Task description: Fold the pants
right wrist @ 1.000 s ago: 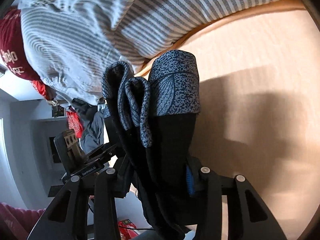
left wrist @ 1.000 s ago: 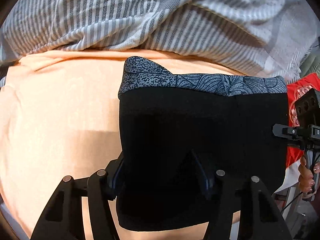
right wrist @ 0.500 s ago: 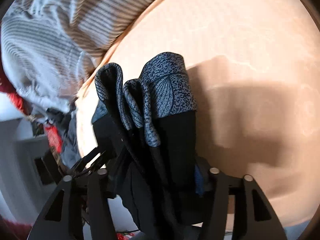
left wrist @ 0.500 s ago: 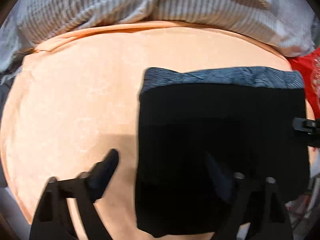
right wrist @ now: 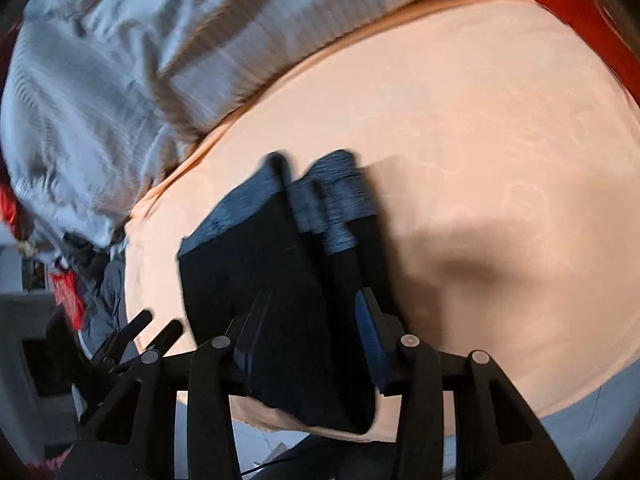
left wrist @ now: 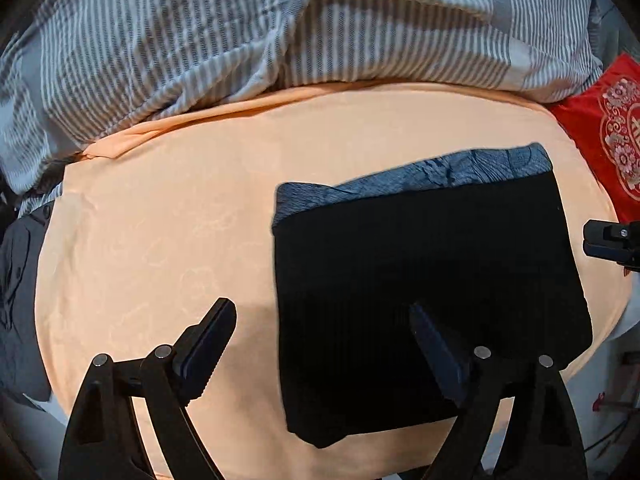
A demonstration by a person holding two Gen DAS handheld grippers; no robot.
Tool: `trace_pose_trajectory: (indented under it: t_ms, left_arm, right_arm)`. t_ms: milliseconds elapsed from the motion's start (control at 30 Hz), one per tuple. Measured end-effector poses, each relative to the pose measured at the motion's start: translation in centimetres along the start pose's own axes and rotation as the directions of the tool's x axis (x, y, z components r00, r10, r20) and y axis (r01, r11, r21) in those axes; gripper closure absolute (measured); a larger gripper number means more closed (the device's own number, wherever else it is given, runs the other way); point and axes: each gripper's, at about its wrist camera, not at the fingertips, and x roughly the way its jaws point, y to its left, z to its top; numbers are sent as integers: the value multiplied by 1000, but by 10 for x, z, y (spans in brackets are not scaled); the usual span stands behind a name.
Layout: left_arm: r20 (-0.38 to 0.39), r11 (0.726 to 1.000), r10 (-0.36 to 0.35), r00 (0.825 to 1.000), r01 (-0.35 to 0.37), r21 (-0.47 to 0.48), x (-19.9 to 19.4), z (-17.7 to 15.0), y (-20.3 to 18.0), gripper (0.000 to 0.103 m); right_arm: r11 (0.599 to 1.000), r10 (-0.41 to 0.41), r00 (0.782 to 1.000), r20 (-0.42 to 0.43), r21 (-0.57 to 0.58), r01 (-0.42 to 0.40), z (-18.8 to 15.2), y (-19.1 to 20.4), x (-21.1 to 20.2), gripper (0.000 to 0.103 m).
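Observation:
Black pants (left wrist: 420,260) with a blue patterned waistband lie folded into a rectangle on the orange sheet (left wrist: 180,220). My left gripper (left wrist: 320,320) hovers open over their near left edge: one finger is above the sheet, the other above the black cloth, and neither presses on it. In the right wrist view, which is blurred, the pants (right wrist: 256,280) bunch up between the fingers of my right gripper (right wrist: 312,308). Its jaws are closing and the pads press on the black cloth. The right gripper's tip (left wrist: 608,240) shows at the pants' right side.
A grey striped duvet (left wrist: 240,32) is heaped along the far side of the sheet. A red patterned cushion (left wrist: 608,128) sits at the far right. Dark clothing (left wrist: 16,272) hangs off the left edge. The sheet's near edge drops to the floor.
My left gripper has let go of the pants, spread wide and drawn left and back. The pants have come down onto the sheet. My right gripper still holds its end and has swung round.

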Motion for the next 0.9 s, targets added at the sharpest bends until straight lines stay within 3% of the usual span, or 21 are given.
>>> trace_pose_trajectory:
  t_ms: [133, 300, 433, 633, 900]
  left_arm:
    - [-32, 1000, 9, 999, -10, -13, 15, 2, -12, 13]
    - [-95, 999, 47, 994, -48, -14, 44, -5, -18, 13]
    - [-72, 997, 45, 996, -49, -53, 52, -6, -13, 0]
    - [-72, 999, 27, 997, -30, -40, 60, 0, -14, 0]
    - [-82, 997, -23, 996, 17, -76, 63, -1, -4, 0]
  right_arm:
    - [995, -23, 1000, -17, -96, 21, -7, 25, 12, 57]
    - [994, -60, 997, -38, -93, 56, -9, 24, 28, 57]
    - [990, -93, 994, -50, -114, 87, -9, 19, 44, 57]
    - [973, -142, 989, -37, -190, 132, -10, 22, 52, 57]
    - [979, -113, 993, -37, -176, 105, -10, 20, 52, 46]
